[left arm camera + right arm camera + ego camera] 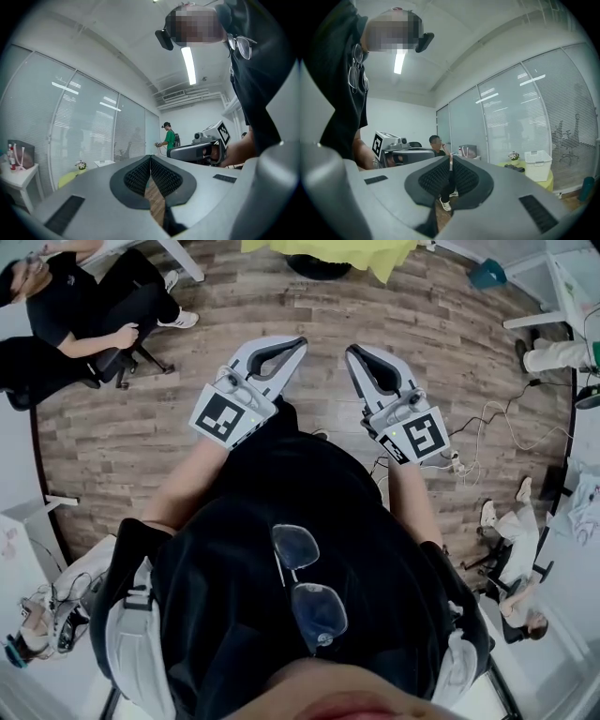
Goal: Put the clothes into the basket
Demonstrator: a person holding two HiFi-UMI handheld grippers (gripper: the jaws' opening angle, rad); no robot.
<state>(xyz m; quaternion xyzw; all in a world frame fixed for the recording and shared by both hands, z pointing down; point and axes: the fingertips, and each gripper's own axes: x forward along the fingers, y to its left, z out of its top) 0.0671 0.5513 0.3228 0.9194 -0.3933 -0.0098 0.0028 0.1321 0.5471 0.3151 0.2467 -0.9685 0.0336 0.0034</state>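
Note:
In the head view both grippers are held out level over the wooden floor, side by side in front of the person's black top. My left gripper [298, 341] is shut with nothing in it, its ribbed pads [140, 176] meeting at the tip. My right gripper [353, 352] is shut too and holds nothing. In the right gripper view a white basket [537, 165] stands far off on a yellow-green table [549, 181], with dark clothes [513, 166] lying beside it. That table's yellow cloth [328, 251] shows at the top edge of the head view.
A person in black [84, 306] sits on a chair at the far left, another sits at the lower right [517, 549]. Cables and a power strip [459, 463] lie on the floor to the right. Glass partitions [84, 136] line the room. A person in green [169, 139] stands far off.

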